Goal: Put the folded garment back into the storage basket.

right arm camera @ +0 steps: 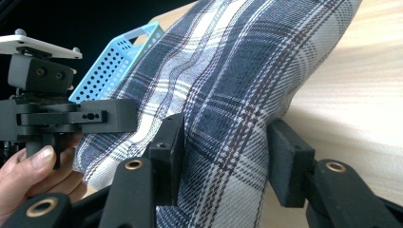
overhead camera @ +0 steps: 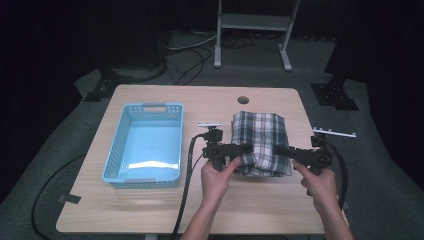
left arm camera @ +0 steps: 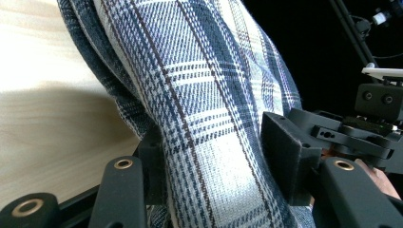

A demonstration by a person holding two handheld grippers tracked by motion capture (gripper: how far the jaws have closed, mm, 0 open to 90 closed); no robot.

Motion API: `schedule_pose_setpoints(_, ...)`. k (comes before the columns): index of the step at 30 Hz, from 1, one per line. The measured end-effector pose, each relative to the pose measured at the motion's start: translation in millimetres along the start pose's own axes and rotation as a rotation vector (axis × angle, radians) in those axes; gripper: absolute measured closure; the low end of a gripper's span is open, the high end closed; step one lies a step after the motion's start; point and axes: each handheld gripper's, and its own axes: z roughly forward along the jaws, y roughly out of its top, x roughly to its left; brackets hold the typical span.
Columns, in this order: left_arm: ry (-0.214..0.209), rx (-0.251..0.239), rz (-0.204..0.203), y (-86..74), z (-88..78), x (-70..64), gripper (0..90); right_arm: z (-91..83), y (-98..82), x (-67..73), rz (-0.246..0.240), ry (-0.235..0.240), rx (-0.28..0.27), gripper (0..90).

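A folded blue-and-white plaid cloth hangs a little above the wooden table, held from both sides. My left gripper is shut on its left near edge; in the left gripper view the thick fold fills the gap between the black pads. My right gripper is shut on the cloth's right near edge, and in the right gripper view the fabric is squeezed between its pads. The left gripper also appears there, held by a hand.
A light blue perforated basket stands empty on the left half of the table. Black cables trail from the grippers over the near edge. A round hole sits near the table's far edge. A metal stand is on the floor beyond.
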Motion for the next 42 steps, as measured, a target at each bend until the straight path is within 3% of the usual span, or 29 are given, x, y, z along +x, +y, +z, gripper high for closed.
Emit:
schedule_pose_setpoints(6, -0.002, -0.009, 0.001, 2.6, -7.6, -0.8, 47.2, 0.8, 4.0, 8.2, -0.015, 0.005, 0.0, 52.8)
schedule_pose_setpoints(13, 0.002, -0.016, 0.029, 9.7, -14.6, -6.2, 47.1, 0.9, 7.6, 14.4, -0.019, 0.015, -0.01, 52.8)
schedule_pose_setpoints(42, -0.015, -0.064, 0.046, 22.0, -50.0, -6.8, 47.2, 7.8, 19.7, 44.9, -0.051, 0.071, -0.022, 52.7)
